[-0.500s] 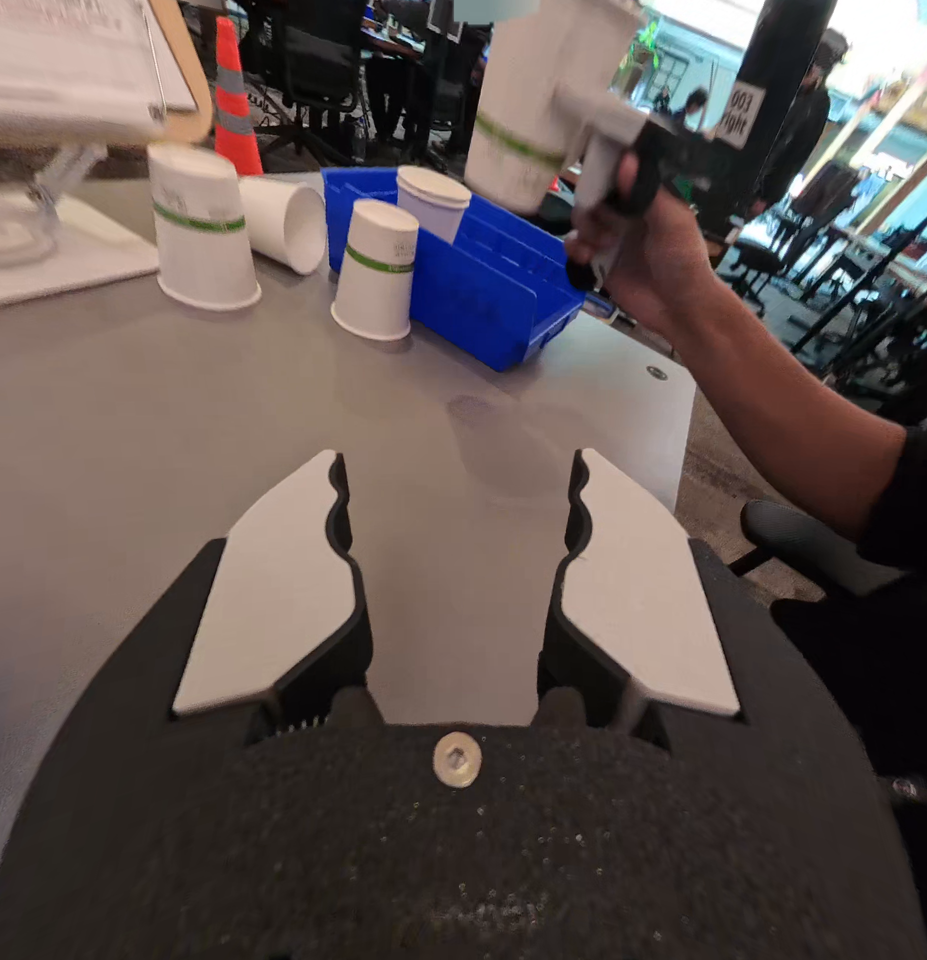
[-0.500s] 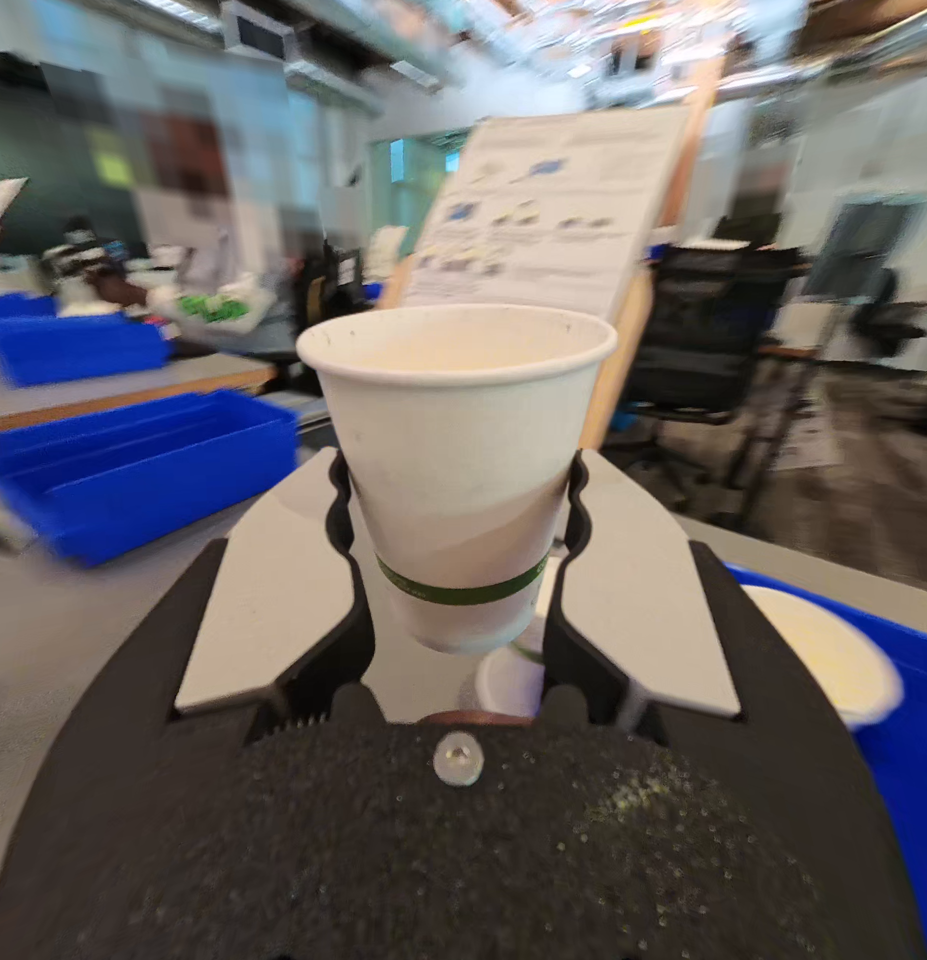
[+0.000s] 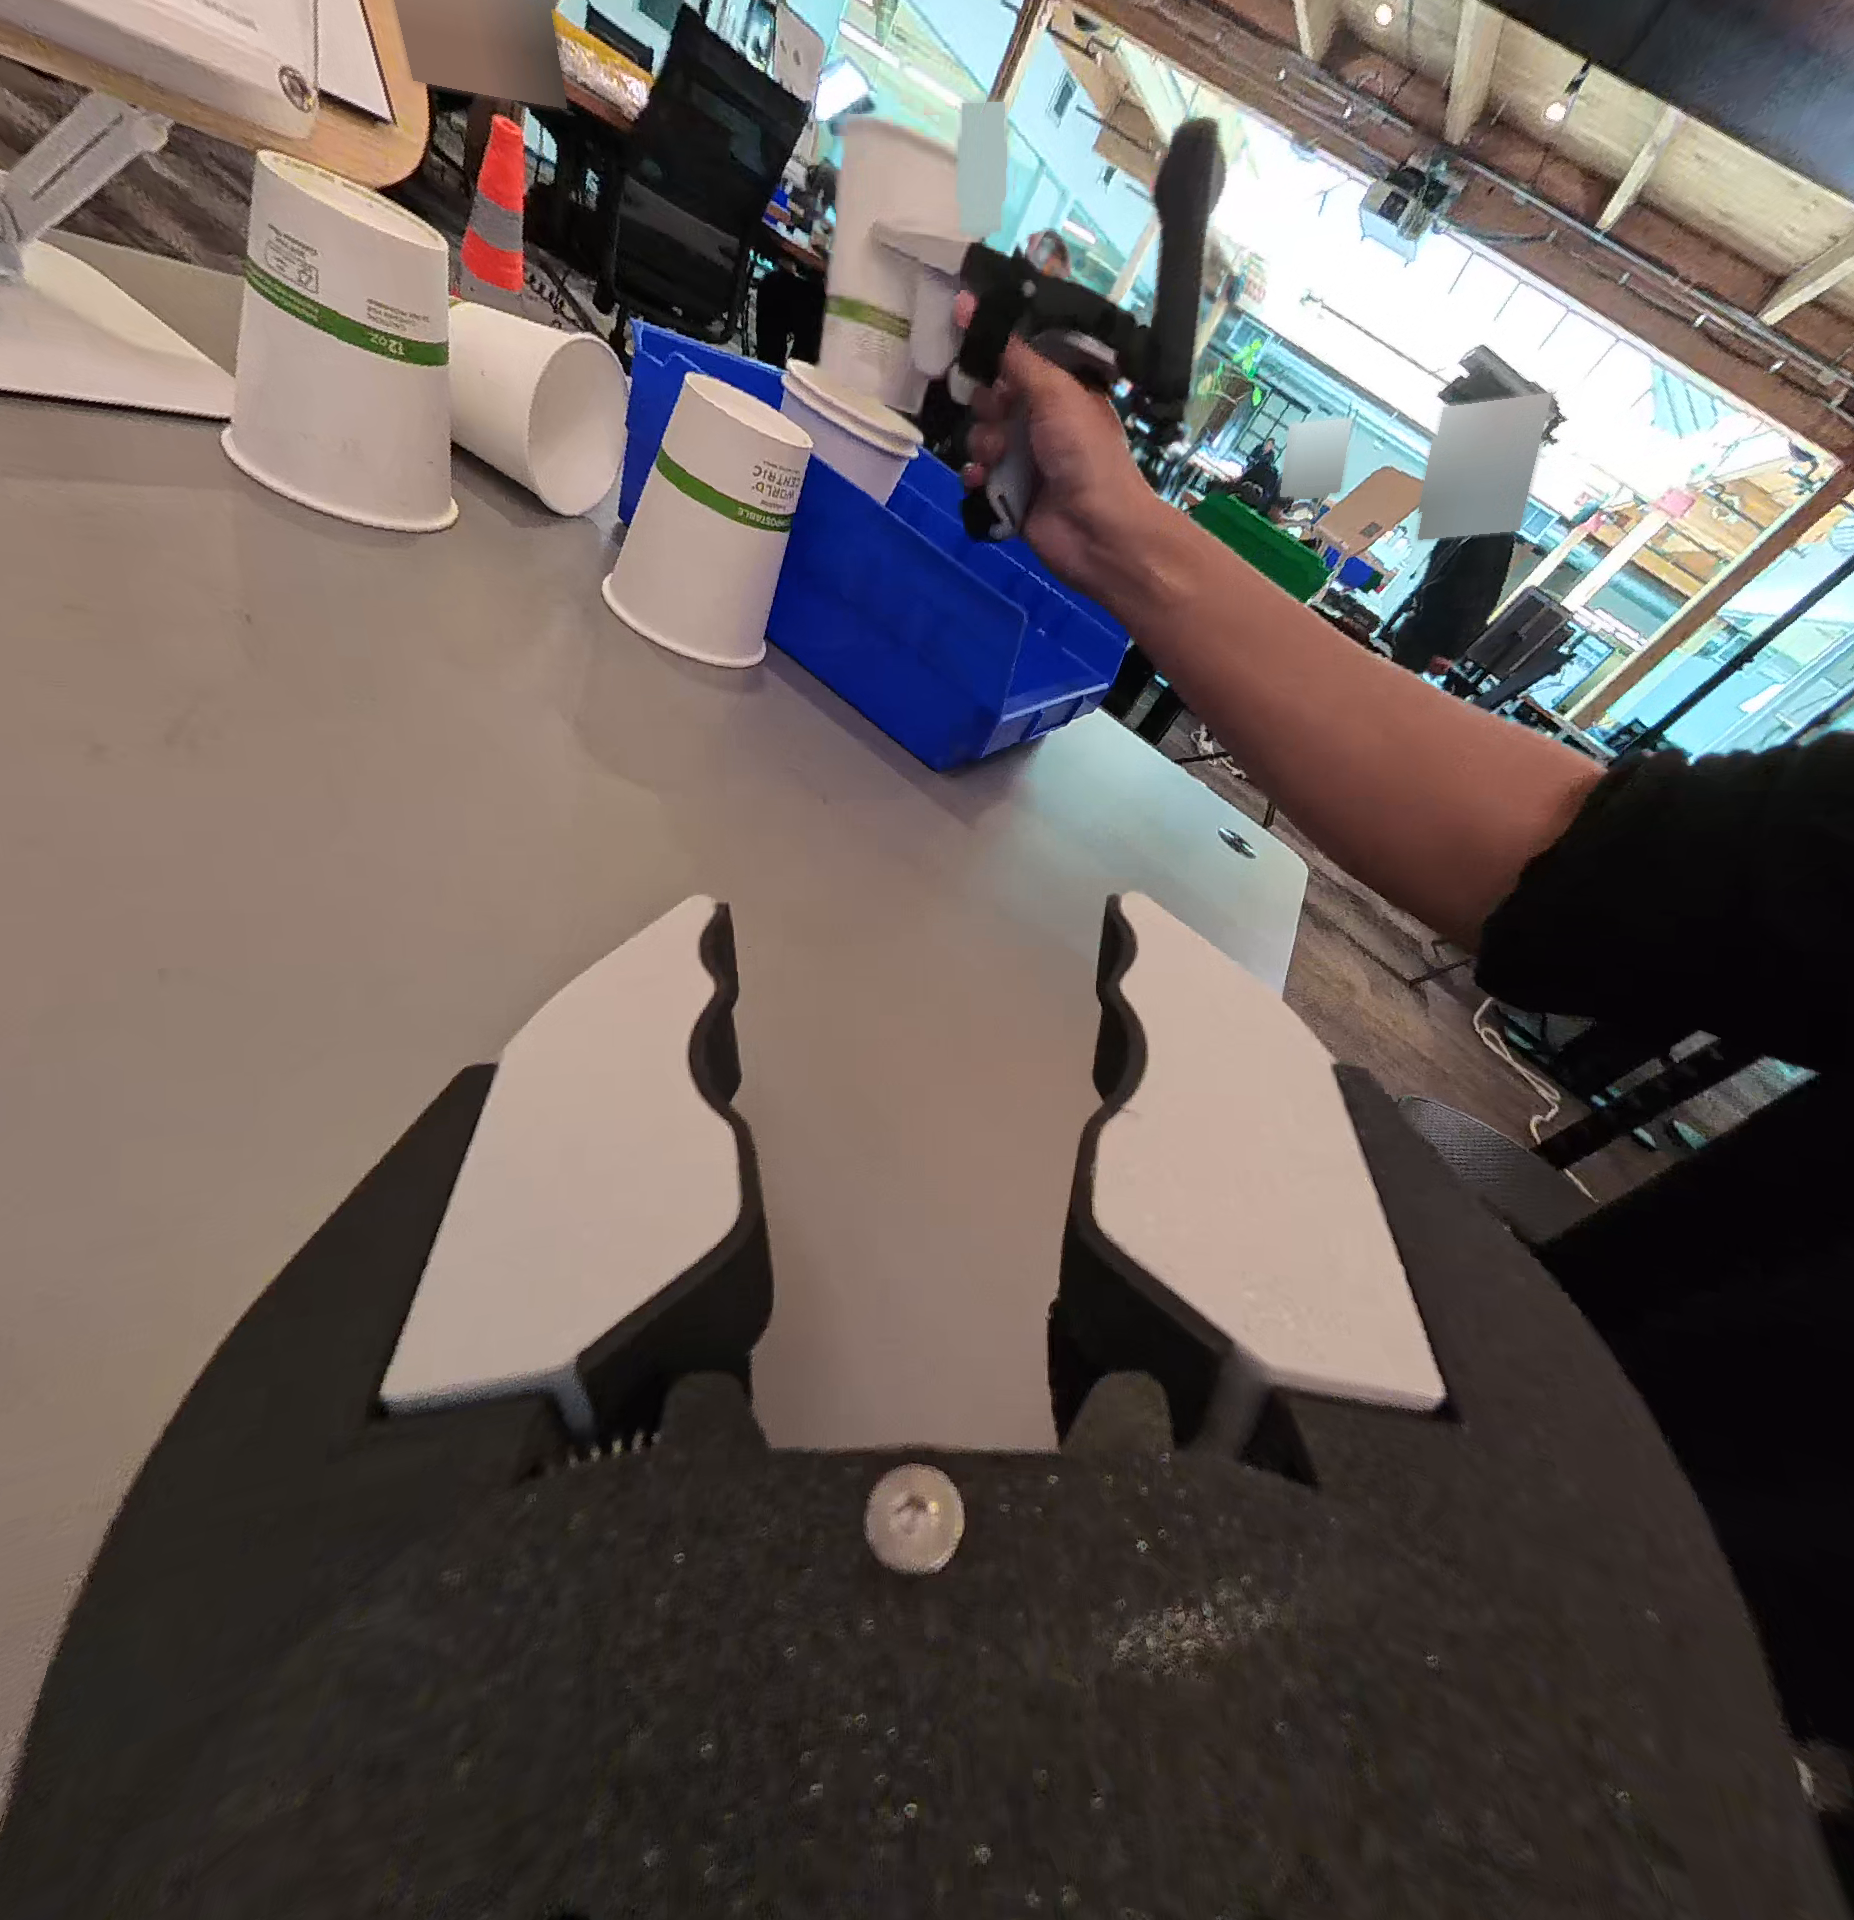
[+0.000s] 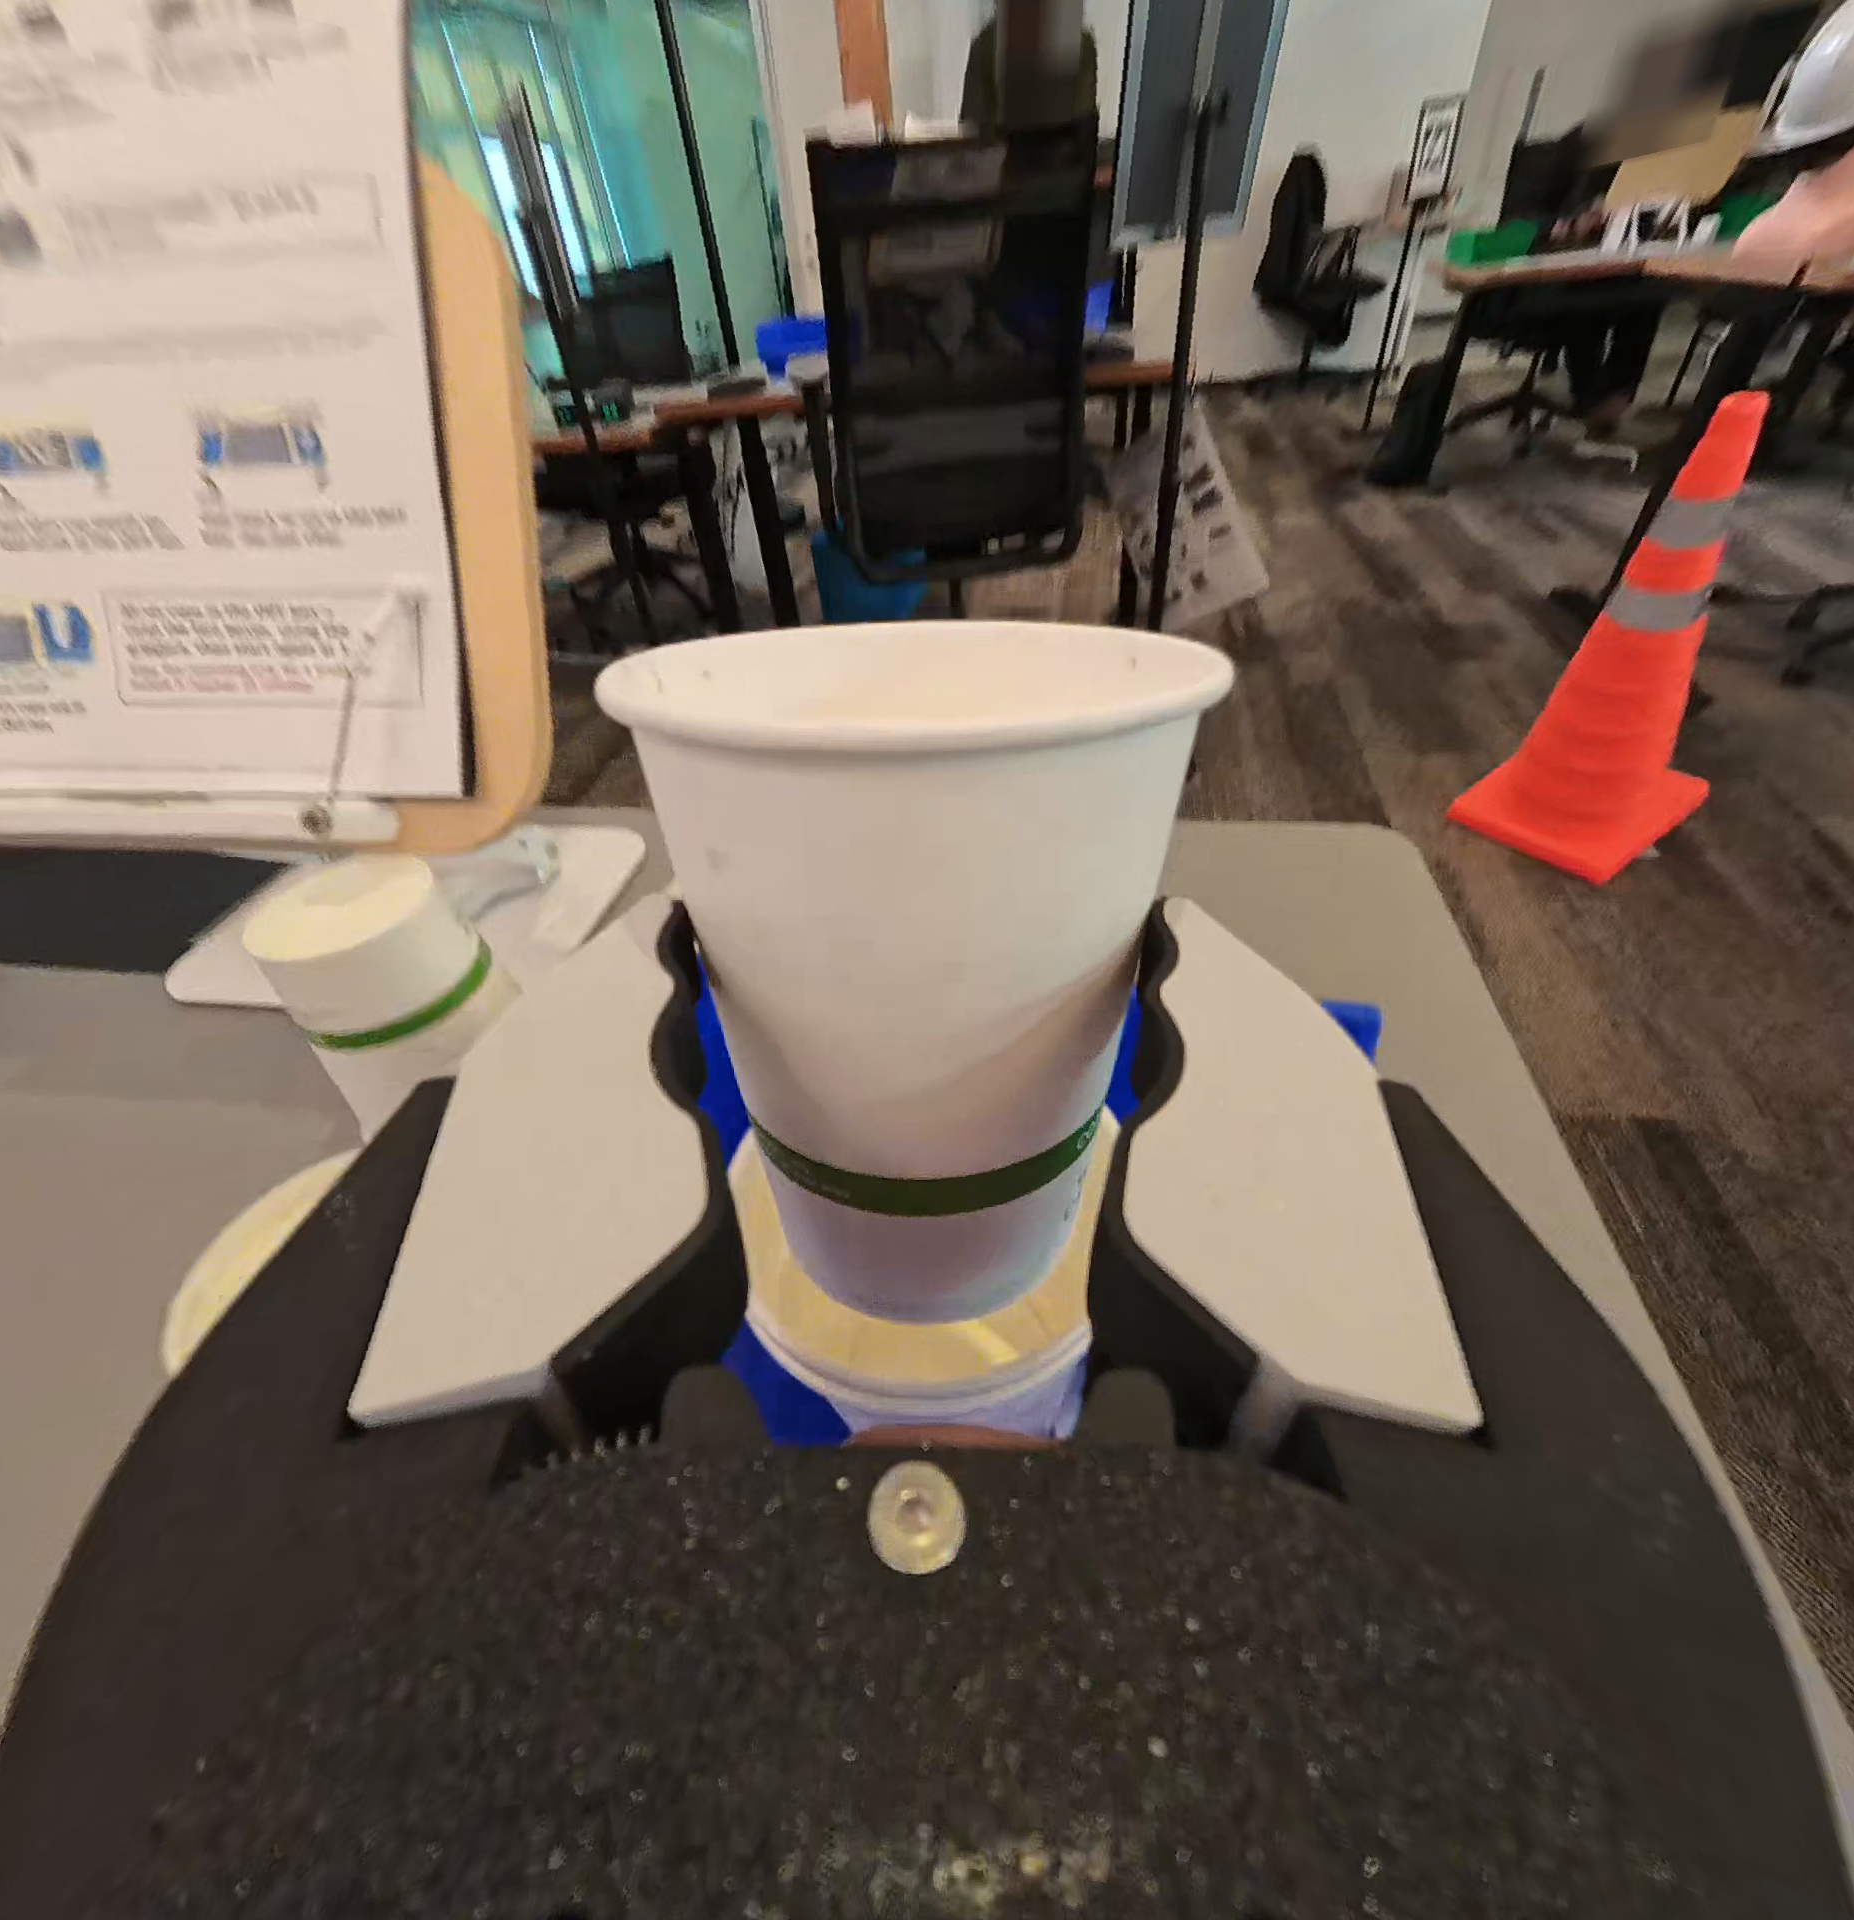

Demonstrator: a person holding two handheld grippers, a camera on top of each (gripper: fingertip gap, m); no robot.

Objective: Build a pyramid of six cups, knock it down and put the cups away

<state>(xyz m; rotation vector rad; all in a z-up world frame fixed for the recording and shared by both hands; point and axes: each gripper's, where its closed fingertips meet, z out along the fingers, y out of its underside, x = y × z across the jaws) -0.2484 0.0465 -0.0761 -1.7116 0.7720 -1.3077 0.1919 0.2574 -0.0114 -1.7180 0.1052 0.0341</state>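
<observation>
A white paper cup with a green band [image 4: 907,987] is gripped upright, mouth up, between the fingers of the right gripper [image 4: 915,935], which is clenched on the cup's lower half. The cup is held in the air directly above another upright cup [image 4: 918,1351] that stands inside the blue bin [image 3: 933,634]; whether the two cups touch cannot be told. The bin is set at the far right corner of the grey table [image 3: 331,831]. Just beside the bin's left wall an upside-down cup [image 3: 710,530] is seen, and further left, near the table's far edge, a second upside-down cup [image 3: 346,343] stands with a cup lying on its side [image 3: 538,405] touching it. The left gripper [image 3: 915,997] is held released and empty over the bare near part of the table. An orange traffic cone [image 4: 1619,665] is seen on the floor beyond the table.
</observation>
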